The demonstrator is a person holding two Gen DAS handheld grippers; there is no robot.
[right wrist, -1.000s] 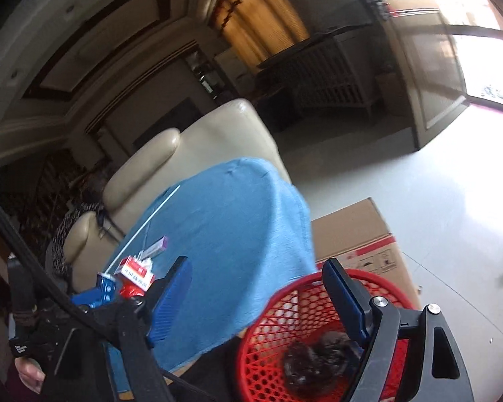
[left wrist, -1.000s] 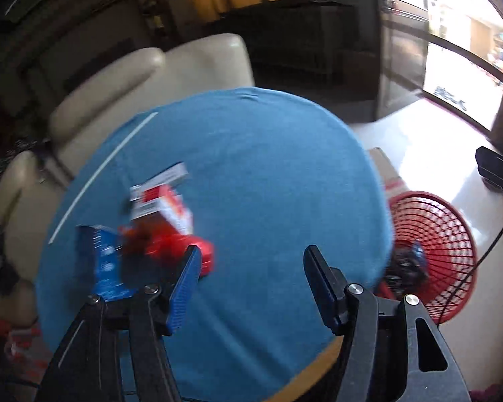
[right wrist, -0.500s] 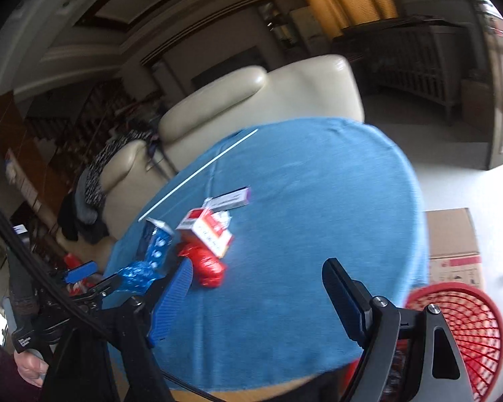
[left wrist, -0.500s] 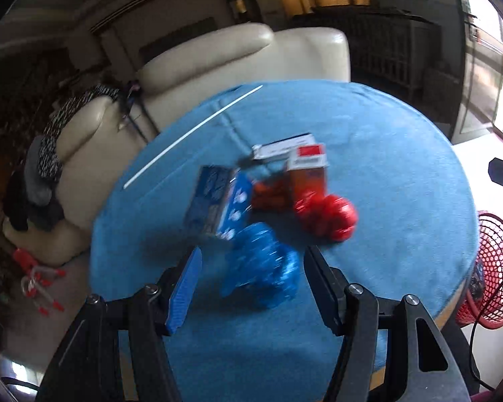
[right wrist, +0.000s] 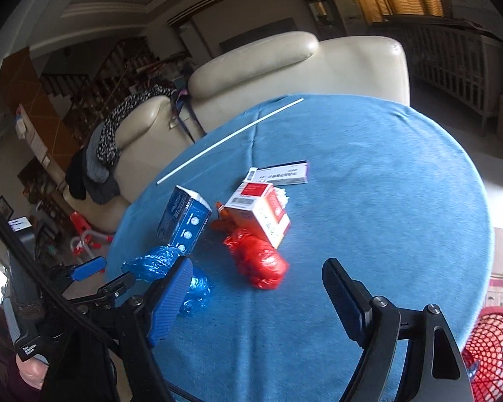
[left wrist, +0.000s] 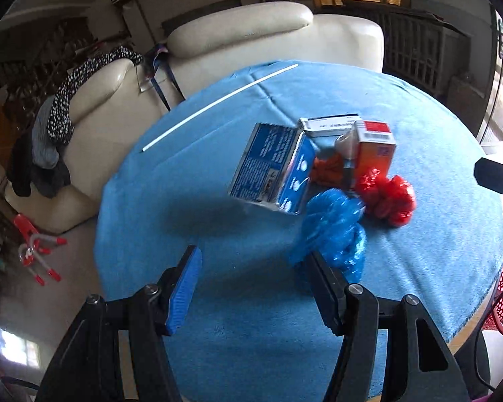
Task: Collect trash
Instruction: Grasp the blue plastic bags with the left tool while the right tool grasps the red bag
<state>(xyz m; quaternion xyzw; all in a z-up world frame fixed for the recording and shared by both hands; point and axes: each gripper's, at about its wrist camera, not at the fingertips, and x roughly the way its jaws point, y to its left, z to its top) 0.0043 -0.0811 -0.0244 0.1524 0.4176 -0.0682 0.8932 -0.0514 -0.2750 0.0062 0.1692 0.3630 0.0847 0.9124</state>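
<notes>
Left gripper: jaws apart, nothing between them; bare blue tablecloth under the gap. Its right finger sits against the crumpled blue wrapper, contact unclear in the blur. Right gripper: jaws spread wide, empty, with the red wrapper just ahead of the gap, likely the next pick. Beyond lie the blue carton on its side, an orange-and-red box and a flat white packet, bunched mid-table. Farther off, a white straw lies alone near the far rim. Open cloth lies right of the pile; the red mesh basket stands below the table edge, right of the right gripper.
</notes>
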